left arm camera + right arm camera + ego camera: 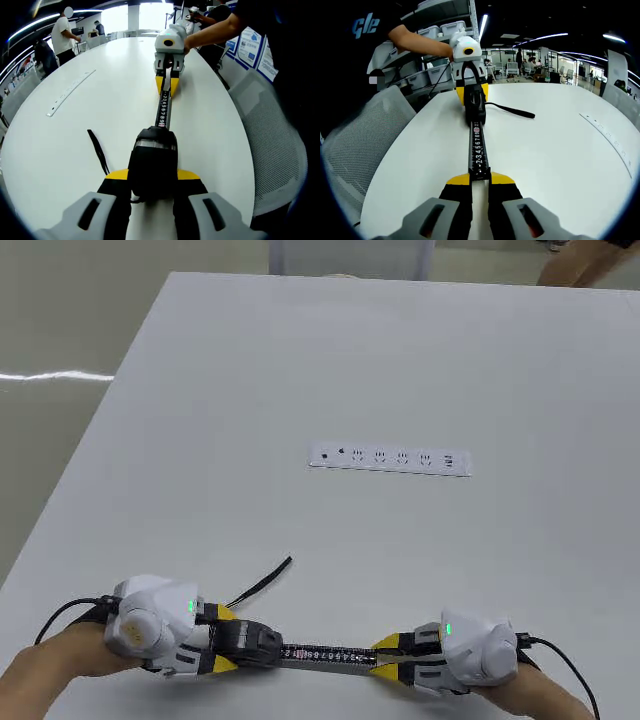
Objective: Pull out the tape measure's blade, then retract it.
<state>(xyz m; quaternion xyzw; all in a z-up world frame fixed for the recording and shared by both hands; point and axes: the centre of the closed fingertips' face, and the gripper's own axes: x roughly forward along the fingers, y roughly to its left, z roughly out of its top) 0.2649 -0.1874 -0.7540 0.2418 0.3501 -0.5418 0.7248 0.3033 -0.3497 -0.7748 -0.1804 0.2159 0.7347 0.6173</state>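
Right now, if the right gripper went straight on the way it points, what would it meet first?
The right gripper points along the blade it pinches, so it would likely first meet the tape measure case in the left gripper.

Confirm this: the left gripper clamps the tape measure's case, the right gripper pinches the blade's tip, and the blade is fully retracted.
Wrong on the blade: it is pulled out, spanning from the case in the left gripper to the right gripper, as the head view shows. The rest holds.
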